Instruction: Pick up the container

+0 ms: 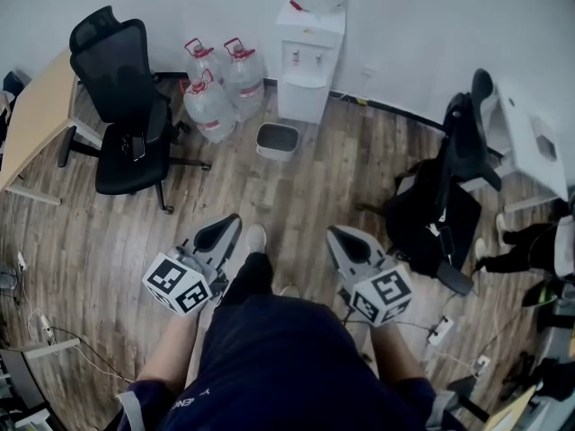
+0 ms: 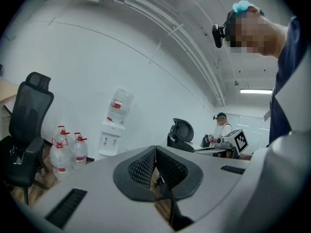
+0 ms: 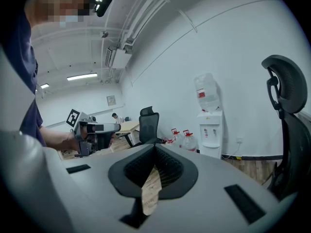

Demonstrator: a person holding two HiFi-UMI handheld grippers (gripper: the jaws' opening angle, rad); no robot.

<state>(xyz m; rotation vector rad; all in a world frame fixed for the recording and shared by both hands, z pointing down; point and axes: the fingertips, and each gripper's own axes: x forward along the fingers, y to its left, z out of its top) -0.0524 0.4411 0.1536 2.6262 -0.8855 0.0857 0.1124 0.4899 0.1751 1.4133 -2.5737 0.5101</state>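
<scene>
Seen from above, two handheld grippers are held side by side over a wooden floor [image 1: 296, 196]. The left gripper [image 1: 229, 225] and the right gripper [image 1: 337, 234] are each shown with jaws pressed together and nothing caught between them. The container [image 1: 277, 139], a small grey open-topped bin, is set on the floor well ahead of both grippers, just in front of a white water dispenser [image 1: 308, 61] and beside three large water bottles [image 1: 220, 83].

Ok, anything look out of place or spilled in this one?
Nothing spilled or toppled. The container stands upright by the water dispenser, water bottles upright beside it. Only a power strip lies loose on the floor at right.
</scene>
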